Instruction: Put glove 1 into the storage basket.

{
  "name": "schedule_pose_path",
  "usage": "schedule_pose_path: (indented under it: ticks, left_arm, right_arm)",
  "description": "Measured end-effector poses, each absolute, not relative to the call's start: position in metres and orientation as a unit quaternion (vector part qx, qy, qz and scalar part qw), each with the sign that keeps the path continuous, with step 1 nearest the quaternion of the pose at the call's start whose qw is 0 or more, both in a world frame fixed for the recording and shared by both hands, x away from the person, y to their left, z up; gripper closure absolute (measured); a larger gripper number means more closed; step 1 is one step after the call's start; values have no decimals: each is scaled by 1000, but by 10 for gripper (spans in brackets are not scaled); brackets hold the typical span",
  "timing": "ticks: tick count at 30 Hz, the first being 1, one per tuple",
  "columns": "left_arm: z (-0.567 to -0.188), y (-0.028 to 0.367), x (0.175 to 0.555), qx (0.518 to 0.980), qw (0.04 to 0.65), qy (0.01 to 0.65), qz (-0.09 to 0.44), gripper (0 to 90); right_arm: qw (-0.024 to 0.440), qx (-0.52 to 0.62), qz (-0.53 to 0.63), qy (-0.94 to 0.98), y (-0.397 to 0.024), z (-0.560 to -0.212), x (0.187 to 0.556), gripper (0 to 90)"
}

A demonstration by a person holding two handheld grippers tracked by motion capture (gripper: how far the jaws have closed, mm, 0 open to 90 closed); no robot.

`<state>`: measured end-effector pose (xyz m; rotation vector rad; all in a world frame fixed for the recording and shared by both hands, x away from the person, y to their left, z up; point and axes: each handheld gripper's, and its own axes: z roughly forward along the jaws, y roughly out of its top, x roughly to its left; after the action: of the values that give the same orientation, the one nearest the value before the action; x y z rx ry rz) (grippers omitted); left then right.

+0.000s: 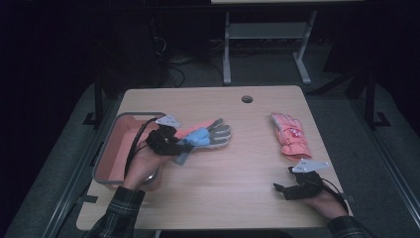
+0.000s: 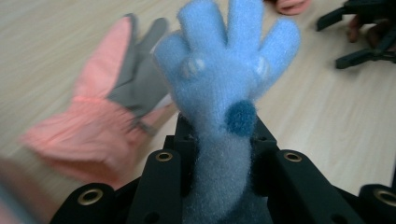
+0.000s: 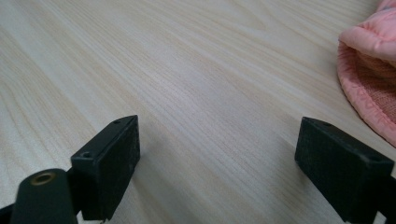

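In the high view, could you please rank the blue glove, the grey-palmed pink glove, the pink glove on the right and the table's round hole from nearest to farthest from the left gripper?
1. Blue glove: held in the left gripper.
2. Grey-palmed pink glove: just beyond it, table centre.
3. Round hole: far edge, past centre.
4. Pink glove: right side, near the right gripper.

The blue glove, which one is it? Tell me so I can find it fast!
Look at the pink tray on the table's left. Just right of it, the left gripper pinches the blue glove. It's fuzzy and light blue, while the glove beneath is pink and grey.
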<state>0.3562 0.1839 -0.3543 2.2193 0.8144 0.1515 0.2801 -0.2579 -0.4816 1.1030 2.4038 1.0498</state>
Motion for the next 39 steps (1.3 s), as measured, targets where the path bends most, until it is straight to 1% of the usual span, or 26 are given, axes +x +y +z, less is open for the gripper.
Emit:
schedule_pose_path:
  ticks: [15,24,34,36,39]
  left_arm:
    - [-352,234,365,843,371,377,96,713]
    - [-354,267,370,829,354,414,127,713]
    - [-376,294,387,813,327,458,149,710]
    - [-381,296,391,816,312,462,152,709]
    - [-391,299,398,815,312,468,140,707]
  right_arm:
    - [147,383,366,835,-258,-482,280,136]
    - [147,383,366,835,-258,-482,280,136]
    - [148,382,365,836,-258,-482,281,135]
    - [147,382,365,836,-258,-482,281,136]
    - [148,382,366,836,-258,-482,281,136]
